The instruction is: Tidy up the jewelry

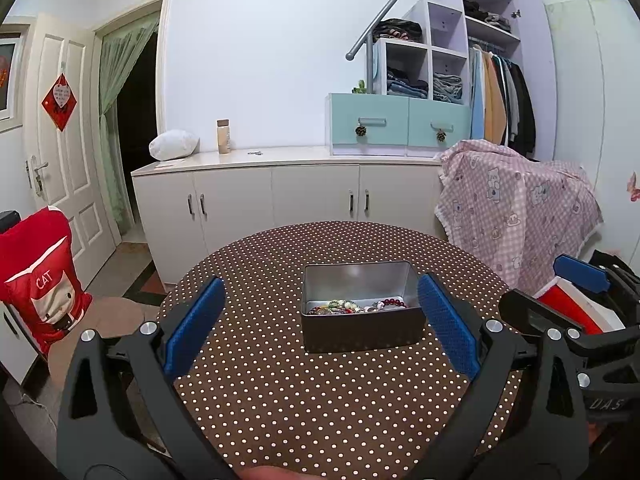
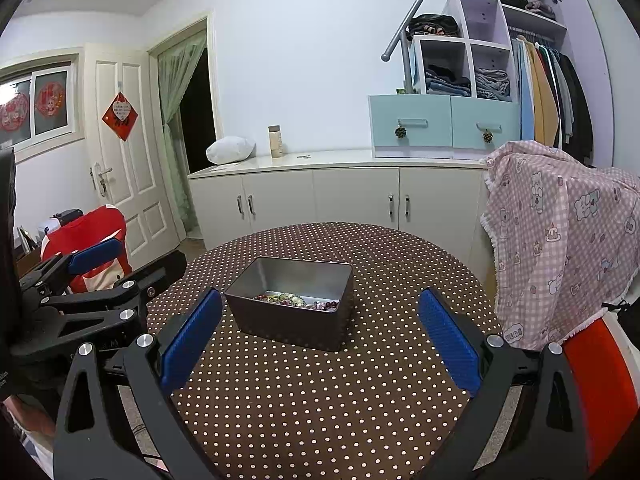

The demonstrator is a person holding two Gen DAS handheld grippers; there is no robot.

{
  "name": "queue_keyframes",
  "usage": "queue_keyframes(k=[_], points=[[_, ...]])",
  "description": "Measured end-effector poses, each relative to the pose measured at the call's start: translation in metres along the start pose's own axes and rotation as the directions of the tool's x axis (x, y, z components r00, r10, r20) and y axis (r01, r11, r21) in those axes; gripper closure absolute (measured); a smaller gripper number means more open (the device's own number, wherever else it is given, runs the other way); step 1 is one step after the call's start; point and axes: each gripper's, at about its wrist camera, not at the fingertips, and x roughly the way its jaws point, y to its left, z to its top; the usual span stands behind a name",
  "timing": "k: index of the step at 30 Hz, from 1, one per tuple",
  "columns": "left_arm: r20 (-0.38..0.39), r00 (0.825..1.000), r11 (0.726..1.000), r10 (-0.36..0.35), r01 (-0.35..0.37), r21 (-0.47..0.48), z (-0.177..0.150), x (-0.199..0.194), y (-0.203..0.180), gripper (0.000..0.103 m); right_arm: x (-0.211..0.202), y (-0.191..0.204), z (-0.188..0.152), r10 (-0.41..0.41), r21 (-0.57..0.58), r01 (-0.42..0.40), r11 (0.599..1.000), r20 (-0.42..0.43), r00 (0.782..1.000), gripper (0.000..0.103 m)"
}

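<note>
A grey metal tin (image 1: 362, 330) stands near the middle of a round table with a brown dotted cloth (image 1: 304, 400). Beaded bracelets and other jewelry (image 1: 354, 306) lie in a heap inside it. The tin (image 2: 290, 326) and the jewelry (image 2: 298, 301) also show in the right wrist view. My left gripper (image 1: 320, 320) is open and empty, held back from the tin with its blue pads either side of it. My right gripper (image 2: 320, 328) is open and empty, a little right of the tin. Each gripper shows at the edge of the other's view.
White cabinets (image 1: 280, 196) run along the far wall behind the table. A chair under a pink checked blanket (image 1: 516, 208) stands at the table's right. A chair with a red cushion (image 1: 40, 280) stands at the left. The dotted cloth (image 2: 320, 400) surrounds the tin.
</note>
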Motion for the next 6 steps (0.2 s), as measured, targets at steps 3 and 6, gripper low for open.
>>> queue_keyframes(k=[3, 6], points=[[-0.001, 1.000, 1.000, 0.001, -0.001, 0.001, 0.0001, 0.0004, 0.0002, 0.008, 0.0001, 0.0002, -0.0002, -0.001, -0.001, 0.001, 1.000, -0.001, 1.000, 0.008], [0.002, 1.000, 1.000, 0.007, -0.007, 0.002, -0.0007, -0.0021, 0.0007, 0.008, 0.0000, 0.0001, -0.0001, 0.000, 0.001, 0.000, 1.000, 0.000, 1.000, 0.008]])
